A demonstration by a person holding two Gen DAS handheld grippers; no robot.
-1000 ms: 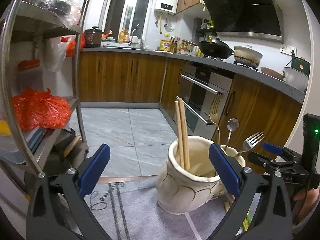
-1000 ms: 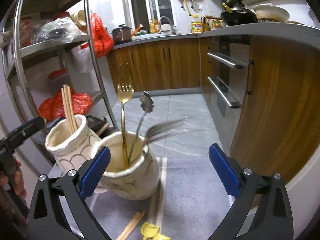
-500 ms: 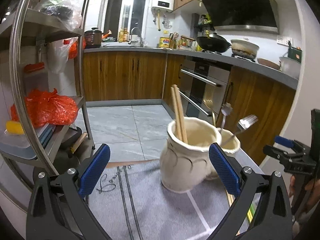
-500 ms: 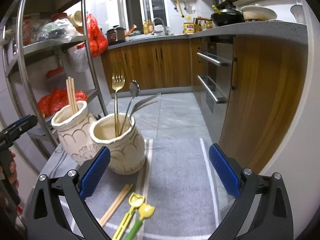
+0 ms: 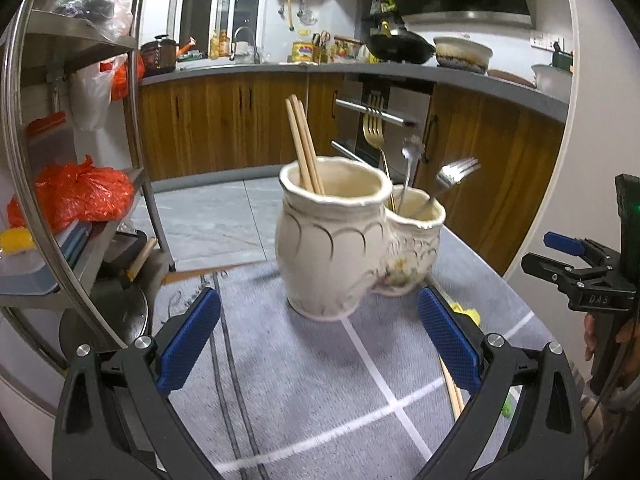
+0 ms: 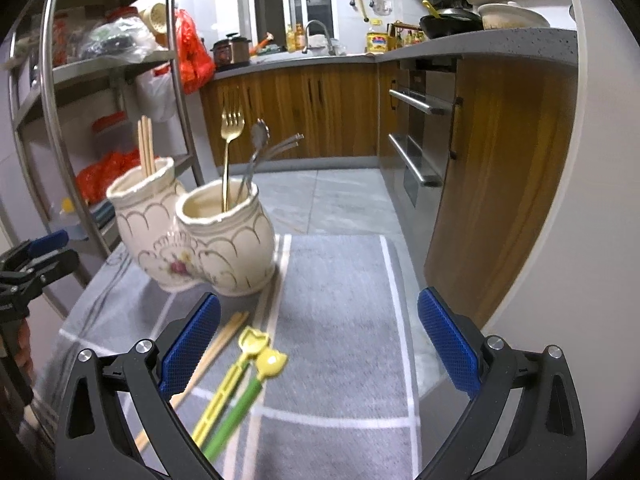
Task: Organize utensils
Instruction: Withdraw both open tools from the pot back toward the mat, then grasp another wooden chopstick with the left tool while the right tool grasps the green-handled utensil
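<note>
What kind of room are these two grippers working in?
Most likely a home kitchen: wooden base cabinets under a grey countertop, a black wok on the stove, and a built-in oven with steel handles. A cream ceramic utensil holder fits too.

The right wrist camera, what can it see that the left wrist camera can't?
Only the right wrist view shows the two yellow-headed utensils clearly, lying on the grey mat beside the loose chopsticks, and the left gripper at its edge.

Only the left wrist view shows the right gripper at its edge and the silver fork's tines face-on.

Both show the two cream jars, touching, chopsticks in one, the gold fork in the other. Both grippers' jaws are open and empty.
</note>
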